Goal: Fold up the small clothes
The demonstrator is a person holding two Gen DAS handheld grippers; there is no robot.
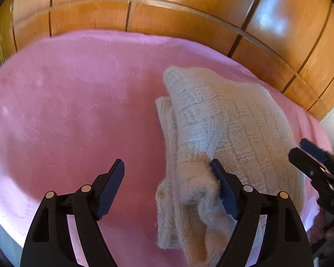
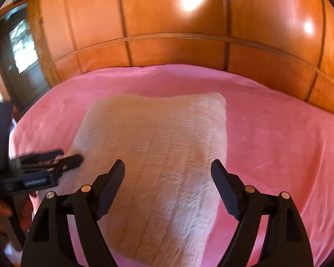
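A cream knitted garment (image 1: 222, 129) lies folded in layers on the pink blanket (image 1: 66, 111). My left gripper (image 1: 167, 166) is open, its right finger touching the garment's near left fold, its left finger over bare blanket. In the right wrist view the same garment (image 2: 158, 146) spreads as a flat folded panel under my right gripper (image 2: 167, 166), which is open and holds nothing. The right gripper also shows at the right edge of the left wrist view (image 1: 309, 153). The left gripper shows at the left of the right wrist view (image 2: 62, 158), at the garment's left edge.
The pink blanket (image 2: 278, 133) covers a bed. Glossy wooden wardrobe panels (image 2: 178, 44) rise right behind its far edge. A dark doorway or window (image 2: 22, 51) is at the far left. A hand (image 2: 0, 209) holds the left gripper's handle.
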